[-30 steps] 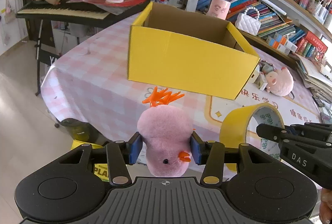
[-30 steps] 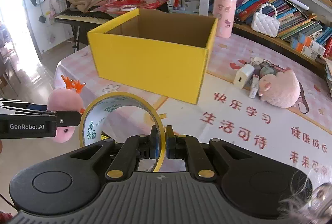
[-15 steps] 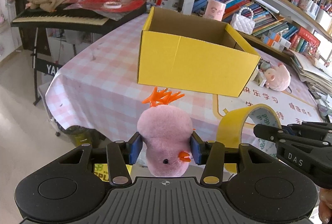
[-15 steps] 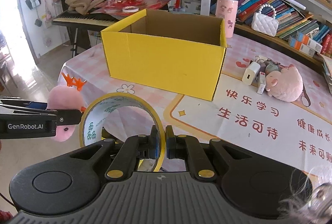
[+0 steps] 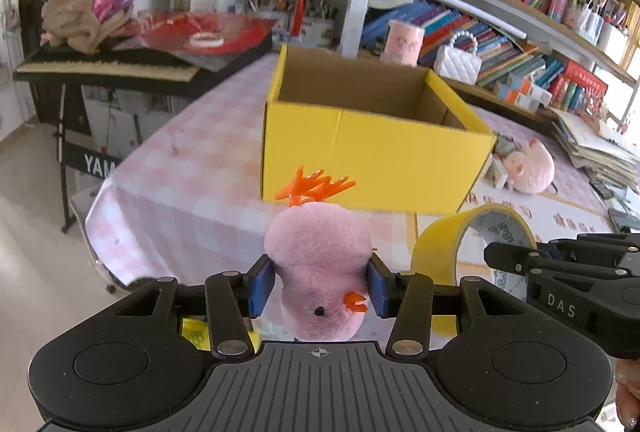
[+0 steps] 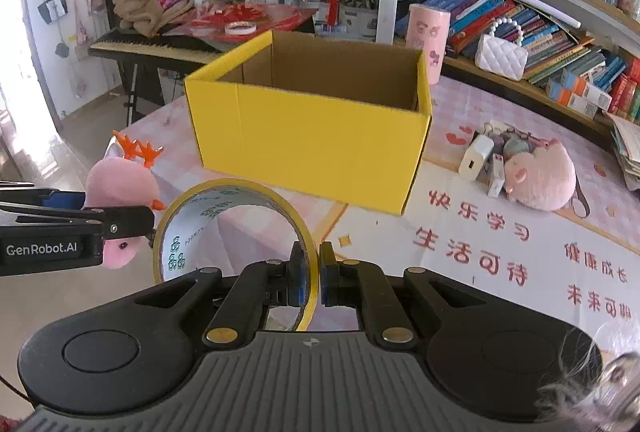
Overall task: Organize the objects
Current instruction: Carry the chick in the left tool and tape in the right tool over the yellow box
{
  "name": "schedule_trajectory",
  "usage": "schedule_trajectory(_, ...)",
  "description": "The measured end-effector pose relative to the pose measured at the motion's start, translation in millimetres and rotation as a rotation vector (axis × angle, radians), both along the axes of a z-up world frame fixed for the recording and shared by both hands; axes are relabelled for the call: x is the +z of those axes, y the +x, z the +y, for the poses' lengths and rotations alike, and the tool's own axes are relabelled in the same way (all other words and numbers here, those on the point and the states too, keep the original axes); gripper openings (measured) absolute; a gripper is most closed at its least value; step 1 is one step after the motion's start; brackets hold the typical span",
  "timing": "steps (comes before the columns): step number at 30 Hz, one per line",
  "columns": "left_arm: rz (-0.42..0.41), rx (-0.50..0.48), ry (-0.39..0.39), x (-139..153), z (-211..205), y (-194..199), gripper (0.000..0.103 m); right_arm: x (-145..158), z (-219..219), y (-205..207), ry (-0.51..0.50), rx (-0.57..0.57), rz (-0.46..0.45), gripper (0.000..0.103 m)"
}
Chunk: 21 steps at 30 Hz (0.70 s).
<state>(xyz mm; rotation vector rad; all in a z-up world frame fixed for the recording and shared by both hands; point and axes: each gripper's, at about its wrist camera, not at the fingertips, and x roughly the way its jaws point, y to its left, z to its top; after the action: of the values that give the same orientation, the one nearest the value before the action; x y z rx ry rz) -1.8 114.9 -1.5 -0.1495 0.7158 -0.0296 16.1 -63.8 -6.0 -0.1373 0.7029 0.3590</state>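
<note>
A: Identify the support surface
B: A table (image 6: 500,260) with a pink checked cloth and a mat printed with red characters

A: List items resting directly on it
B: Yellow cardboard box (image 6: 316,139), open top, centre; pink plush pig (image 6: 540,175) to its right; white charger (image 6: 474,161) and small items touching the pig's left side; pink cylinder (image 6: 426,35) at the far edge

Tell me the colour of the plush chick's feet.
Orange feet on the pink plush chick; clearest in left wrist view.
</note>
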Motion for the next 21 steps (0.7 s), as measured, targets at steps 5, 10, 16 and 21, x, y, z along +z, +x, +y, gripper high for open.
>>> schedule_trajectory(5,-0.050,-0.016,0.010,14.5,-3.9,10.7,0.047,11.8,1.1,13.3,0.015,-0.019,-0.019,0.007)
schedule_trajectory(10,-0.098,-0.024,0.016,28.1,-7.7,25.1,0.047,25.6,0.5,31.6,0.028,-0.028,-0.038,0.007)
schedule_trajectory(16,-0.157,-0.008,0.030,48.2,-10.8,53.7,0.047,42.5,-1.1,65.6,0.045,-0.064,-0.102,0.007)
schedule_trajectory(21,-0.210,0.011,0.041,64.3,-15.4,86.8,0.047,56.6,-6.6,105.1,0.071,-0.111,-0.174,0.007)
